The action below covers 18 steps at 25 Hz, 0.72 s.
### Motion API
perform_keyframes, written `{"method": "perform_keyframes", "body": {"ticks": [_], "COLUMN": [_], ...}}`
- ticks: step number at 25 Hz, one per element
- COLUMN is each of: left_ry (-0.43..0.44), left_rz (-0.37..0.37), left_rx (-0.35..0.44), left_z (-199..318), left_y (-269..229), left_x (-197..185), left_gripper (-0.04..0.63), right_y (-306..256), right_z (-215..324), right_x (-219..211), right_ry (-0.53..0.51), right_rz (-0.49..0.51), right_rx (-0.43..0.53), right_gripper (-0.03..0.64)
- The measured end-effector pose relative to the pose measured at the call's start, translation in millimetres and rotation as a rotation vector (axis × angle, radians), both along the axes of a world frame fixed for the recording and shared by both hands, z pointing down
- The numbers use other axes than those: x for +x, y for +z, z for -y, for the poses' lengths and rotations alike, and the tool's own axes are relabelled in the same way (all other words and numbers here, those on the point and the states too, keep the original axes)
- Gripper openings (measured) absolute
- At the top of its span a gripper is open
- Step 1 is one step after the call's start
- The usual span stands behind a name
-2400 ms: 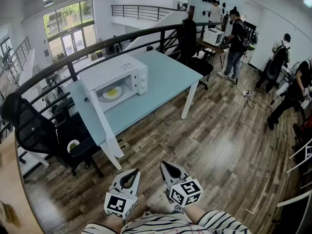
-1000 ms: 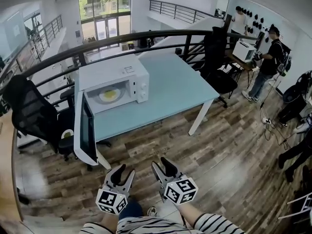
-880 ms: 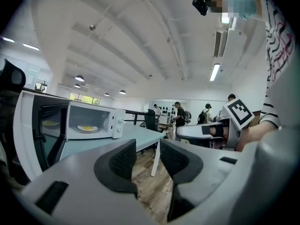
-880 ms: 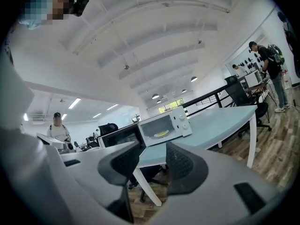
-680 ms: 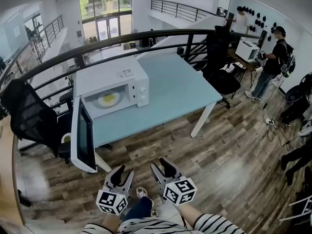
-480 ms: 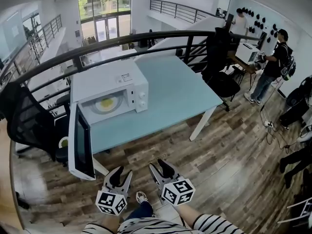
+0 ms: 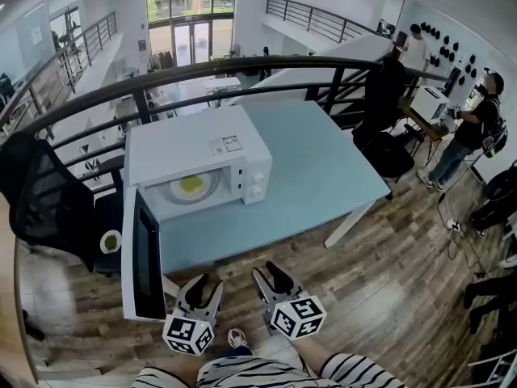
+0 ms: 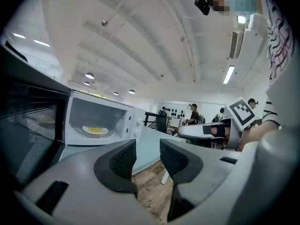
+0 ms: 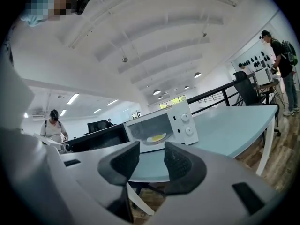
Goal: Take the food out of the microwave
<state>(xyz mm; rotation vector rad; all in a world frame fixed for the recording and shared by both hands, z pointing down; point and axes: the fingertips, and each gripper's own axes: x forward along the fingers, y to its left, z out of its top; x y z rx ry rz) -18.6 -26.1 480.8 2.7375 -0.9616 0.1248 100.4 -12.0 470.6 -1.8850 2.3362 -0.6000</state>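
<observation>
A white microwave stands on the light blue table with its door swung open toward me. Inside it lies a plate with yellow food. Both grippers hang low in front of me, over the wood floor and short of the table edge. My left gripper is below the open door's end, and my right gripper is beside it. Each is open by a narrow gap with nothing between the jaws. The left gripper view shows the plate. The right gripper view shows it too, the plate.
A black railing runs behind the table. A black office chair stands at the left, with a small dish on a seat beside it. Another black chair is at the table's far right. People stand by a desk at the right.
The microwave and table have come closer and larger in the head view, with the open door now just ahead of the left gripper. Both grippers keep the same pose and gap.
</observation>
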Motion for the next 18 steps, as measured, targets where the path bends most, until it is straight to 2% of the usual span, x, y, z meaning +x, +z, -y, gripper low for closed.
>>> {"method": "perform_keyframes", "body": {"ticks": [13, 18], "left_ry": [-0.109, -0.165], "left_rz": [-0.036, -0.041], "left_rx": [-0.028, -0.047], "left_z": [75, 122], "left_y": [17, 23], "left_x": [-16, -26], "left_gripper": [0.137, 0.137], "right_y": [10, 20], "right_z": [91, 141], "right_x": [-12, -19], "right_ry": [-0.021, -0.047], "right_rz": [0.006, 0.014], "right_rx": [-0.004, -0.029], "right_gripper": [0.172, 0.169]}}
